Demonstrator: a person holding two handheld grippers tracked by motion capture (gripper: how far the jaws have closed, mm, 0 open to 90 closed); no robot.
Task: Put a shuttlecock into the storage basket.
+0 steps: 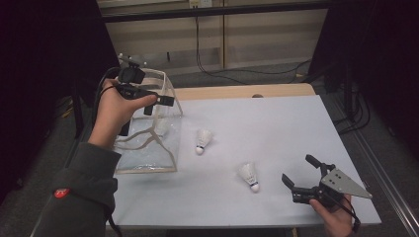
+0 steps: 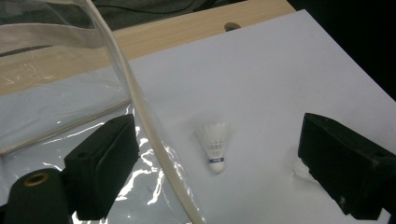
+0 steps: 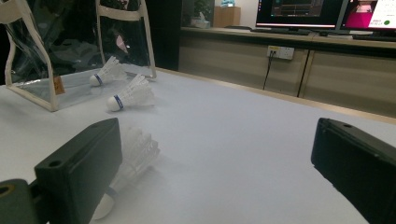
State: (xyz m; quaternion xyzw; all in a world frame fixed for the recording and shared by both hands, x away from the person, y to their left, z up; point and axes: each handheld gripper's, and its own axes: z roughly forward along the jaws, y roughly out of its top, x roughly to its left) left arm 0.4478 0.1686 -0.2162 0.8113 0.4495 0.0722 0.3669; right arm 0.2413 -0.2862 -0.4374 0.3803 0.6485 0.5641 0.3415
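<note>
Your left fingers [image 2: 100, 172] stood apart over the clear bag [image 1: 148, 133], one on each side of its cream-trimmed top edge [image 2: 140, 112] and not pressing on it. You held the left gripper [image 1: 158, 101] up at the bag's mouth, at the left side of the white table [image 1: 276, 123]. Your right fingers [image 3: 77, 175] were apart too, with nothing between them; the right gripper [image 1: 301, 180] lay low near the front right corner of the table. One shuttlecock [image 1: 203, 140] lay on the table just beside the bag, cork toward you. A second shuttlecock [image 1: 249, 176] lay nearer the front, between the bag and your right gripper, close by its left finger in the right gripper view. A third shuttlecock [image 3: 106, 72] showed through the bag's clear wall.
</note>
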